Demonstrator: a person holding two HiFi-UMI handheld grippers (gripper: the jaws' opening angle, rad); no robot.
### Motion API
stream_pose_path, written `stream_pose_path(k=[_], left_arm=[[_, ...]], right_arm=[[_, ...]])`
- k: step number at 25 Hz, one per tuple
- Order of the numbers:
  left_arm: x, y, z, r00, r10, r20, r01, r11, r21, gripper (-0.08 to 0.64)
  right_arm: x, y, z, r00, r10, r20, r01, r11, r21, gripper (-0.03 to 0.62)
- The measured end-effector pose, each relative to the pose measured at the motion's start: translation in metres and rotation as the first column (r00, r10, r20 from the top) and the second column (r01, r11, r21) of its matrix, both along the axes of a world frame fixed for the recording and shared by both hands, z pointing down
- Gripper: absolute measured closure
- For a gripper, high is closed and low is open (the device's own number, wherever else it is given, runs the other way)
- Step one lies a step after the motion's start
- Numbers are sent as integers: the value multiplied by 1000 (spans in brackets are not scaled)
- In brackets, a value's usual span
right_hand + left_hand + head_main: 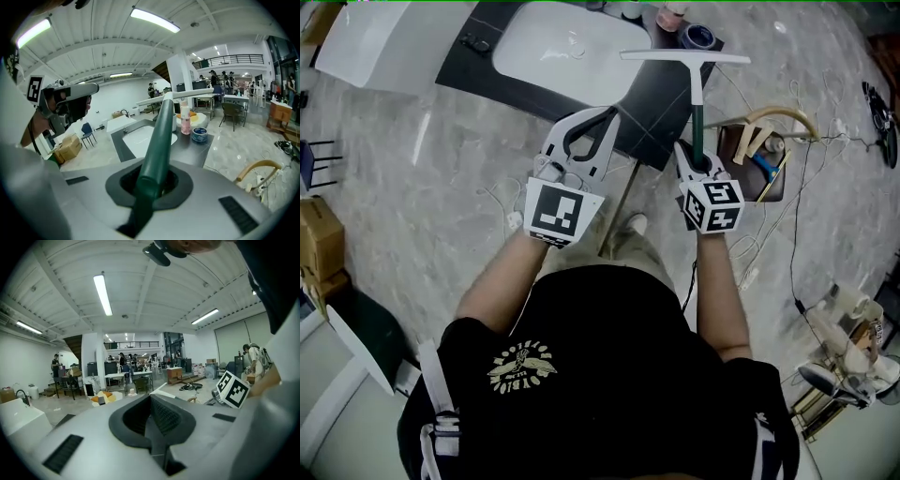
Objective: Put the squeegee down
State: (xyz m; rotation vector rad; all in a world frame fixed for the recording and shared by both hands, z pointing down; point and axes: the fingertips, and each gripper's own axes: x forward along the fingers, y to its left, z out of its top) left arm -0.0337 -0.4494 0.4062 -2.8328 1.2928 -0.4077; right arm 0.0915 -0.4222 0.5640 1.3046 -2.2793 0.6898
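Note:
The squeegee has a dark green handle (697, 112) and a long white blade (684, 57) at its far end. My right gripper (697, 161) is shut on the lower end of the handle and holds the squeegee out over the edge of the dark counter (652, 112), blade away from me. In the right gripper view the handle (159, 136) rises out of the closed jaws toward the white basin (145, 138). My left gripper (611, 114) hovers beside it on the left, shut, nothing between its fingers. The left gripper view shows its pads (165, 416) closed on nothing.
The counter holds a white basin (567, 45), a pink bottle (670, 17) and a blue tin (698, 37) at its far end. A wooden chair (769, 127) and cables (806, 187) are on the marble floor at the right. Cardboard boxes (321, 239) stand at the left.

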Motion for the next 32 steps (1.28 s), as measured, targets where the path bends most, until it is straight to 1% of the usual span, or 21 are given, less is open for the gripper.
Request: stream_pose_path(k=[3, 7, 10, 12, 15, 18, 22, 25, 29, 32], left_arm=[[1, -10, 13, 1000, 15, 4, -15, 1000, -9, 537], [1, -25, 24, 999, 32, 2, -32, 999, 6, 537], [-3, -31, 43, 999, 44, 29, -43, 999, -19, 537], [-3, -33, 52, 998, 53, 29, -52, 998, -31, 537], [-4, -36, 55, 998, 58, 16, -57, 998, -32, 537], [-4, -36, 63, 998, 59, 7, -59, 997, -50, 537], [-1, -36, 69, 997, 80, 17, -79, 995, -58, 537], [1, -27, 72, 995, 96, 21, -94, 992, -78, 537], [0, -23, 74, 996, 87, -4, -87, 992, -90, 537], [-3, -22, 73, 997, 82, -4, -82, 993, -88, 537]], right_arm=[[-6, -10, 21, 1000, 2, -2, -2, 1000, -27, 560], [-11, -24, 52, 1000, 12, 0, -12, 998, -65, 560], [-12, -28, 78, 1000, 26, 1, -26, 994, -109, 560], [-10, -29, 92, 999, 37, -2, -37, 990, -136, 560], [-11, -35, 107, 998, 55, 5, -53, 985, -164, 560], [-12, -42, 125, 998, 69, 5, -66, 978, -197, 560], [-13, -55, 146, 997, 73, -9, -74, 971, -225, 560], [-11, -55, 158, 996, 89, -14, -89, 962, -259, 560], [-10, -62, 170, 994, 107, -21, -108, 949, -295, 560], [-6, -63, 178, 992, 122, -44, -130, 941, -312, 560]])
